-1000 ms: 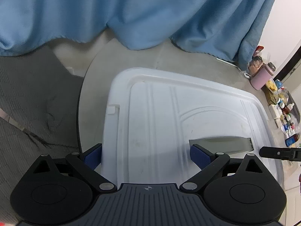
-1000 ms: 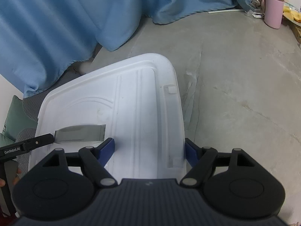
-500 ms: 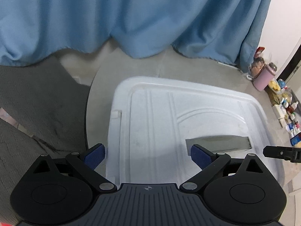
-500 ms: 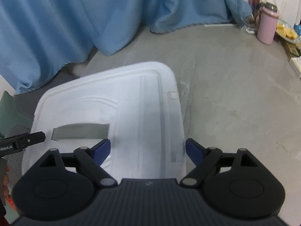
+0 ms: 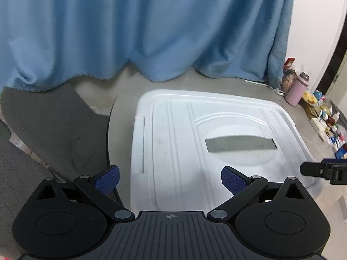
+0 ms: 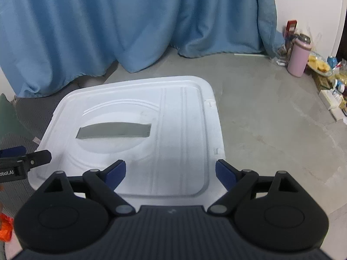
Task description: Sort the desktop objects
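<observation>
A white plastic bin lid [image 5: 184,143] with a grey rectangular slot [image 5: 240,145] lies on the floor below both grippers; it also shows in the right wrist view [image 6: 173,134] with its slot [image 6: 115,132]. My left gripper [image 5: 171,178] is open and empty above the lid's near left part. My right gripper [image 6: 170,172] is open and empty above the lid's near right part. Each gripper's tip shows at the edge of the other's view: the right one [image 5: 321,170] and the left one [image 6: 26,160].
Blue curtain [image 5: 141,32] hangs behind the lid. A grey mat [image 5: 54,125] lies to the left. A pink bottle [image 6: 299,58] and several small bottles and packets [image 5: 327,123] stand along the right wall. Something orange [image 6: 5,227] sits at the lower left.
Both grippers have risen and pulled back from the lid, so the lid looks smaller and more curtain shows. Both stay open and empty.
</observation>
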Motion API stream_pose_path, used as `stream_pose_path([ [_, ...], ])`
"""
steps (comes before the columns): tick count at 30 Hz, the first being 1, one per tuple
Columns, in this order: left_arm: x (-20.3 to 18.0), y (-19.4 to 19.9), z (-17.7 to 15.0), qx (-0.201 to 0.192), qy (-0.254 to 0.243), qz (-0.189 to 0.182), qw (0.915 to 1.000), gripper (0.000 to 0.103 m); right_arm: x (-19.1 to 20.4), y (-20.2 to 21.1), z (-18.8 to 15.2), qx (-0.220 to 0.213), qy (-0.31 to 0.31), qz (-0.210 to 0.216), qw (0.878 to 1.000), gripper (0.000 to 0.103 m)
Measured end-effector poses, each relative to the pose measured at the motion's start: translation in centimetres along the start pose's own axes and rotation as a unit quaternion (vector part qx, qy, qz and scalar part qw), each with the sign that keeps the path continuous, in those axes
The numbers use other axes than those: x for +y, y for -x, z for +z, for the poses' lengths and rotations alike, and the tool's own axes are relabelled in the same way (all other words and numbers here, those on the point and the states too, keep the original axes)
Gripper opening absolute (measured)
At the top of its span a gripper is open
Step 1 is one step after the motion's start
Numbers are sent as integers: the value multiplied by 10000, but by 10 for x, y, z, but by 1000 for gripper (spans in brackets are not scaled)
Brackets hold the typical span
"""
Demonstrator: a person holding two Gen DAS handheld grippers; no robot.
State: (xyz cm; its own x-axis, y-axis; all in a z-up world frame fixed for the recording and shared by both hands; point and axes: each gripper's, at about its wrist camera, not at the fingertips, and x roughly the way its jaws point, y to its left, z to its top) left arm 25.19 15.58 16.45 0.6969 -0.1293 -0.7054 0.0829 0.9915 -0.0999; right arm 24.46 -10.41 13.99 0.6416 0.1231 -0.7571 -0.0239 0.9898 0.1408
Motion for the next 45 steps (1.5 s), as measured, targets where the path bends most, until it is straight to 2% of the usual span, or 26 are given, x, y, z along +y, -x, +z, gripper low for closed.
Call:
stream_pose_path([
  [8,-17,39,-26,-423,-73,122,9990,101,10,21,-25,-192,249,25,9995,90],
  [14,-41,62,-55,-676,-175,309,9971,101,11,43,-56,-671,484,-54,9966,90],
  [21,-64,77,-113,-825,28,612,9947,101,7,60,-109,-1131,658,34,9914,93],
  [25,-71,83,-152,-877,97,862,9924,101,5,59,-143,-1177,672,32,9908,93],
  [29,-77,86,-183,-926,262,852,9917,101,3,54,-175,-1246,629,98,9902,93],
  [34,-87,81,-216,-1015,233,900,9905,101,3,45,-205,-1288,640,181,9894,93],
  [37,-91,74,-235,-991,78,857,9913,101,2,42,-218,-1394,593,209,9882,93],
  [39,-90,67,-245,-939,-6,954,9910,101,1,40,-225,-1443,548,190,9878,93],
  [42,-87,61,-258,-836,184,1015,9911,101,0,36,-232,-1411,428,161,9889,93],
  [45,-86,61,-268,-964,247,932,9907,101,-1,35,-239,-1474,448,169,9879,93],
])
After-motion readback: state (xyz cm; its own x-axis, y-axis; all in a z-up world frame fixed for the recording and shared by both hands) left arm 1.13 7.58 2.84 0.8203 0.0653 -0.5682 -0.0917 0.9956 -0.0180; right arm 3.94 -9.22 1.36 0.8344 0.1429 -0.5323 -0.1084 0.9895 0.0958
